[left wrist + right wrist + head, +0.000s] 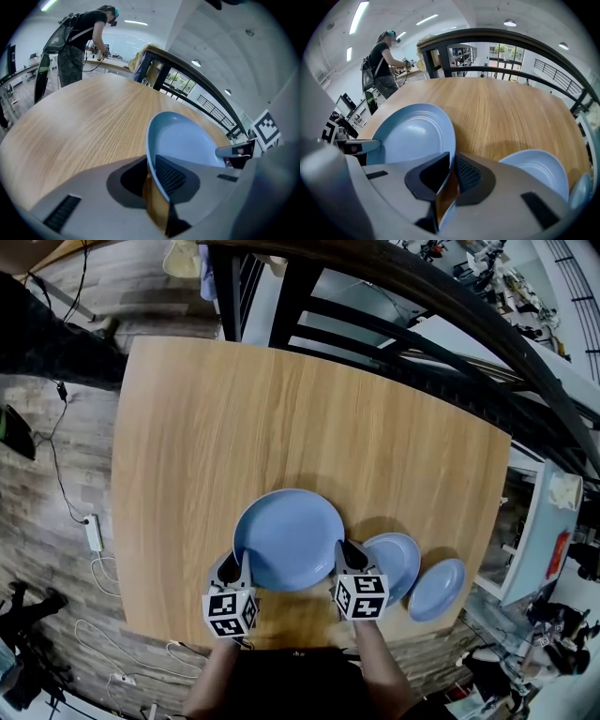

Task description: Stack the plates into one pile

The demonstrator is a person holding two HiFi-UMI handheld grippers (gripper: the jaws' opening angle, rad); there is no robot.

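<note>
Step in hand: grasping the large plate [288,538], which lies flat on the surface [234,418] near you.

Your left hand-held gripper [236,565] and right hand-held gripper [345,554] are each closed narrow on opposite rims.

Next likely calls for an even, level lift. The medium plate [398,563] and small plate [437,589] wait to its right.

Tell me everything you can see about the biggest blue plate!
The biggest plate is round, pale blue and smooth, with a flat middle, a raised rim and nothing on it. It is over the near part of the wooden table. The left gripper and right gripper each pinch its rim, on opposite sides. Whether it rests on the wood or is lifted is unclear.
</note>
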